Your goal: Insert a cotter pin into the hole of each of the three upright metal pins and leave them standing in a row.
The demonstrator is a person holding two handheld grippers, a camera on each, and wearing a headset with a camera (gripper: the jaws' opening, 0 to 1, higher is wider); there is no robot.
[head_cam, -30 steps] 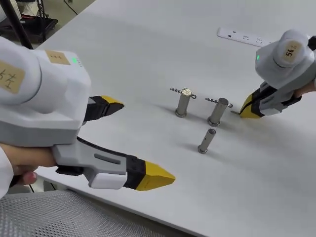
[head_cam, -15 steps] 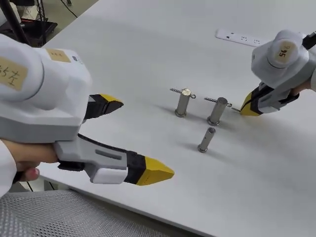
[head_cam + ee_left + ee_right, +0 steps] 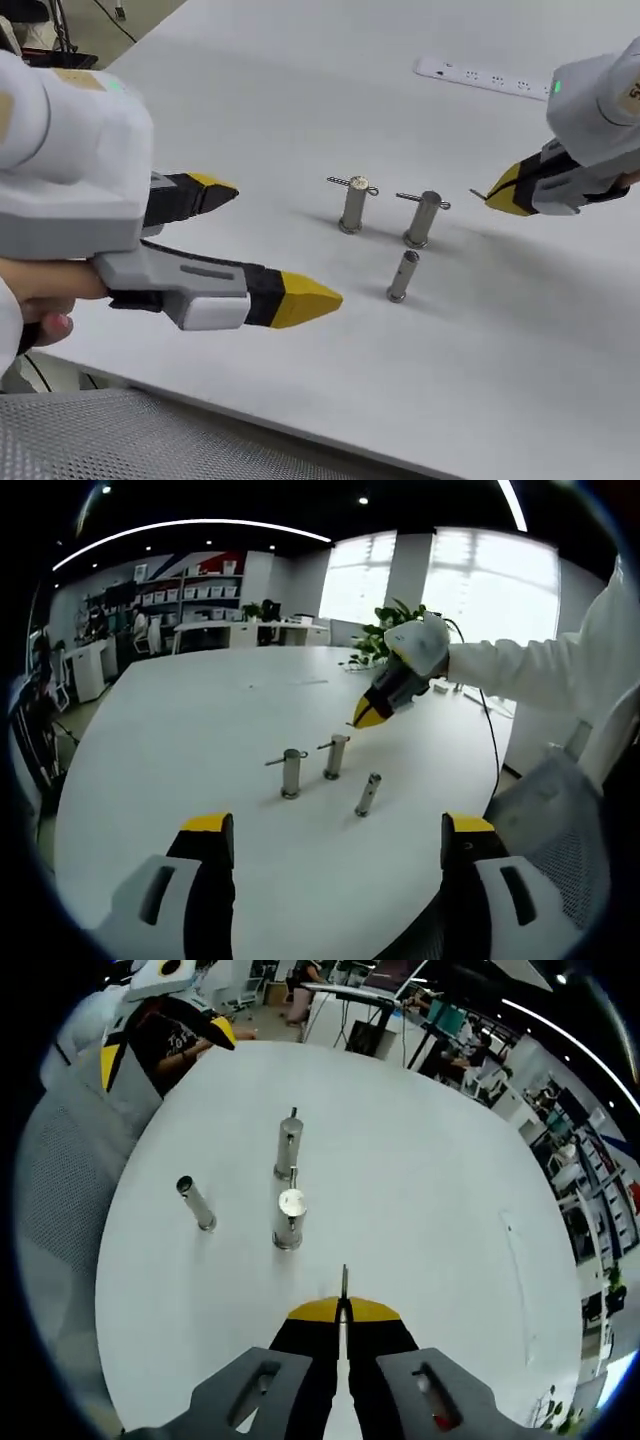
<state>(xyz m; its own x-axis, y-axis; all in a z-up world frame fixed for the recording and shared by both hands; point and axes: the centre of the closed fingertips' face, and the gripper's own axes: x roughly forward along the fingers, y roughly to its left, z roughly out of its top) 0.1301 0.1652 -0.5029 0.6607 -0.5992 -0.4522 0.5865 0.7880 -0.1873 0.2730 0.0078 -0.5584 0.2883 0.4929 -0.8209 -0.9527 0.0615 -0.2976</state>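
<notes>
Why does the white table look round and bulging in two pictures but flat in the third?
Left gripper view and right gripper view: fisheye lenses bow the white table into a dome; left gripper view: the windows glare white; head view: no such bending, and the three grey metal pins cast soft shadows.

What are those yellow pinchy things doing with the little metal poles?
A person is working two hand-held grippers over a white table. Three metal pins stand on it. The back-left pin and back-right pin already have fitted cotter pins through them; the front pin has none. The right gripper is shut on a loose cotter pin, off to the side. The left gripper is open and holds nothing.
</notes>
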